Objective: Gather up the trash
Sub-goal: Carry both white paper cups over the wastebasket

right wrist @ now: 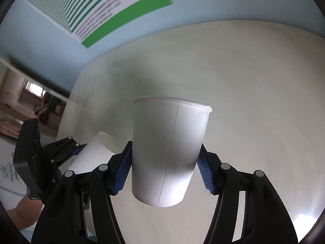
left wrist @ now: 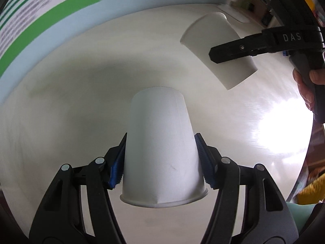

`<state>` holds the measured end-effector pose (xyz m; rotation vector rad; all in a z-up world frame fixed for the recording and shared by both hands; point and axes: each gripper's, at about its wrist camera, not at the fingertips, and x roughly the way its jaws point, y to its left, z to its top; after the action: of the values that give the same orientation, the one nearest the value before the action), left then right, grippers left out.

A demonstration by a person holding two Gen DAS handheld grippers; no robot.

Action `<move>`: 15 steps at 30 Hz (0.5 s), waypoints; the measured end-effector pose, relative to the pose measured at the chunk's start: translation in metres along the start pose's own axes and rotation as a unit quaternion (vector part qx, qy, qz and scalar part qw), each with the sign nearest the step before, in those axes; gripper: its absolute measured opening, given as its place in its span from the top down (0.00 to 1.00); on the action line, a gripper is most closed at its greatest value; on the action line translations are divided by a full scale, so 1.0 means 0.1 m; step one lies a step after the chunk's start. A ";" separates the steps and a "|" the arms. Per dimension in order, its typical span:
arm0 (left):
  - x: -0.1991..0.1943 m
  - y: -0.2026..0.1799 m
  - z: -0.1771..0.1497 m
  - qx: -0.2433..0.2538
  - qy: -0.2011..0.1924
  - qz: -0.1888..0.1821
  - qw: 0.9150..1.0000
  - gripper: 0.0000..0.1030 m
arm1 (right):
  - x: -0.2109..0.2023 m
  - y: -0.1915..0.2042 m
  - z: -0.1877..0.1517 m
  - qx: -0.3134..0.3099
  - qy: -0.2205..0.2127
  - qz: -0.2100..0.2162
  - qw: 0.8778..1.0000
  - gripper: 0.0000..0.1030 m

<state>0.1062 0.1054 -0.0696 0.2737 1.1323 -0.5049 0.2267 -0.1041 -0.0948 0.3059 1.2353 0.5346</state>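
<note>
Two paper cups, one clamped in my left gripper (left wrist: 162, 158) rim toward me, one in my right gripper (right wrist: 164, 166) rim outward, above the tabletop (left wrist: 81, 93).

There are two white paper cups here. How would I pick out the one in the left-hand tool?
Start at the white table below the green-striped poster. Two paper cups hang over it, each gripped between blue-padded jaws. The left cup points its base away from its tool; the other cup points its rim away.
</note>
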 end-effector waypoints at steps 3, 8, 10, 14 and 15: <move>-0.02 -0.32 0.09 0.037 -0.002 -0.008 0.999 0.42 | -0.29 -0.24 -0.22 0.027 -0.024 -0.008 0.999 0.41; -0.03 -0.87 0.19 0.103 -0.003 -0.028 0.994 0.42 | -0.81 -0.62 -0.72 0.081 -0.069 -0.025 0.994 0.41; 0.00 -1.06 0.24 0.128 -0.003 -0.037 0.991 0.42 | -0.99 -0.75 -0.95 0.106 -0.085 -0.032 0.990 0.41; 0.04 -1.68 0.26 0.182 -0.003 -0.064 0.981 0.42 | -1.46 -1.03 -1.61 0.158 -0.118 -0.054 0.979 0.41; 0.04 -1.84 0.24 0.196 -0.002 -0.072 0.978 0.42 | -1.57 -1.10 -1.77 0.169 -0.124 -0.060 0.976 0.41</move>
<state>0.0319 -0.0640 -0.0557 0.5347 1.0478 -0.8591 0.0471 -0.2921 -0.0776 0.5638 1.0888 0.1714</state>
